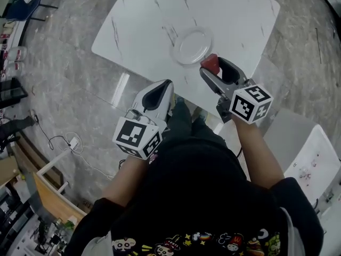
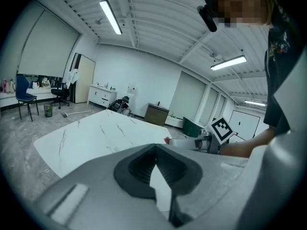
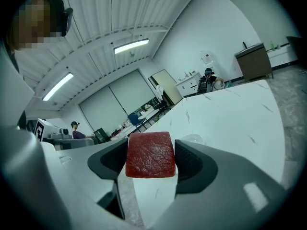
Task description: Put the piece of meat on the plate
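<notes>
- Two tools are in view, one in each of the person's hands, and each carries one cube with square markers.
- One of them, the right tool (image 3: pixel 149 156), is pinching the only piece of meat (image 3: pixel 149 155): a red, roughly square slab squeezed between its two dark pads, one pad against each side.
- One tool is empty: the left tool (image 2: pixel 156 163) has its jaws pressed together at the tips, with nothing between them; only a sliver of white bench (image 2: pixel 96 133) shows through the gap below the tips.
- From the head view, the right tool reaches out over the near edge of the bench, and the meat at its tip sits just beside the near rim of the plate (image 1: pixel 194 46), not on it.
- One plate is on the bench, round, pale and empty; in the right gripper view a bit of its rim peeks out just past the meat.
- The left tool sits lower and to the left, its tip at about the near edge of the bench, well apart from the plate and the meat.
- The two marker cubes (image 1: pixel 138 136) sit at the rear of the tools, close to the person's dark sleeves.
- One bench holds it all: a white slab with grey veins, standing on a grey stone-patterned floor (image 1: pixel 69 89).
</notes>
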The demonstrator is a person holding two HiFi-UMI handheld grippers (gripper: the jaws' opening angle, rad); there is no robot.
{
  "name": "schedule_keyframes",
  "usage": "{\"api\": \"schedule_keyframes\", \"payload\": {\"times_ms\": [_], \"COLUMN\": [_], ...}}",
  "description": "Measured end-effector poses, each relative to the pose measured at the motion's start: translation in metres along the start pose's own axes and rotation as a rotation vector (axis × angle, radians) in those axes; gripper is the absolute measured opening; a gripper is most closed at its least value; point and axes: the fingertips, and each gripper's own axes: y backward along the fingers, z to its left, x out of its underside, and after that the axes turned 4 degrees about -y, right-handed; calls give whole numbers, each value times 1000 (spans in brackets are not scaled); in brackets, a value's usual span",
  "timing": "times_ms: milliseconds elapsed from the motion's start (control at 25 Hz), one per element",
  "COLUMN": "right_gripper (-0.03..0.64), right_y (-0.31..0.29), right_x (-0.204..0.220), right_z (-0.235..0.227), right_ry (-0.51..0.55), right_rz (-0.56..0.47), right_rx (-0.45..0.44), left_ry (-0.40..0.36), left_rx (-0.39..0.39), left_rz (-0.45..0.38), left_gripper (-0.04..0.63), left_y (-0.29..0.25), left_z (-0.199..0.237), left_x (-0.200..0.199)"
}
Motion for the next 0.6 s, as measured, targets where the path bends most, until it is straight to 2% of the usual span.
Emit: {"api": "schedule_keyframes", "payload": {"times_ms": [360, 600], "right_gripper": [331, 331], "right_y": [-68, -107], "right_x": [15, 23], "right_z": [-41, -68], "right_ry": [42, 138], "right_rz": [97, 171], "right_rx": [70, 131], "left_ry": [60, 99], "left_rx": [27, 6], "left_rz": [39, 49], "left_gripper": [0, 0], "left_y": [-20, -22], "left_z": [36, 60], "left_x": [17, 29]}}
